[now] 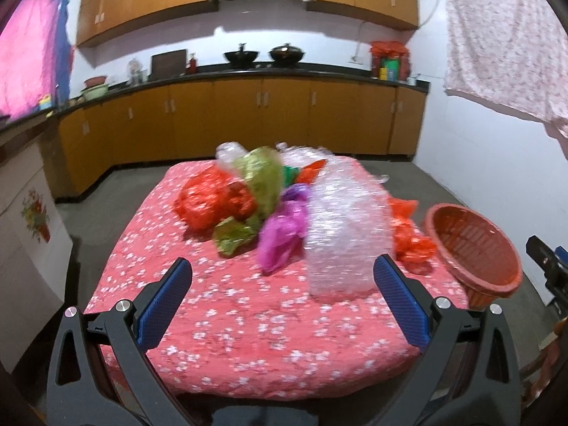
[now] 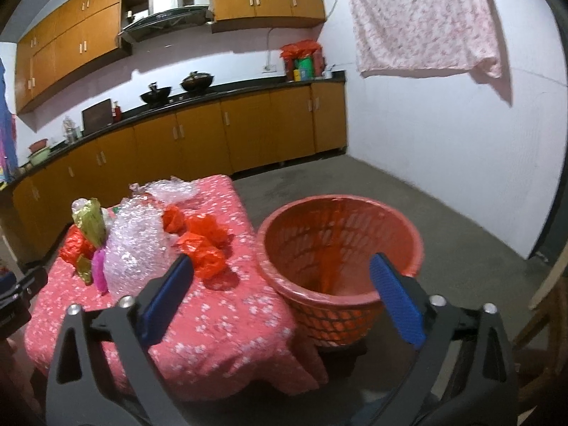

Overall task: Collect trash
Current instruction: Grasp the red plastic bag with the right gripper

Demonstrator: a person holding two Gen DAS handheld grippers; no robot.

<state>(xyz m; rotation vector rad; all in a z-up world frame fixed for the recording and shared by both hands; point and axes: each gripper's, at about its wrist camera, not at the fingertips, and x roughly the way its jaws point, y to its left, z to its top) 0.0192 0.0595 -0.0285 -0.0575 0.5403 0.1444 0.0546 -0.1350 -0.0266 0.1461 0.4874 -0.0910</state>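
A pile of trash lies on a table with a red flowered cloth: a clear bubble-wrap bundle, red plastic bags, green wrappers, a magenta bag and orange-red bags. An empty red basket stands off the table's right edge. My left gripper is open and empty above the near cloth, short of the pile. My right gripper is open and empty, in front of the basket. The bubble wrap and orange-red bags lie to its left.
Wooden kitchen cabinets with a dark counter and two woks run along the back wall. A pink flowered cloth hangs on the right wall. Grey floor surrounds the table. A white cabinet stands at left.
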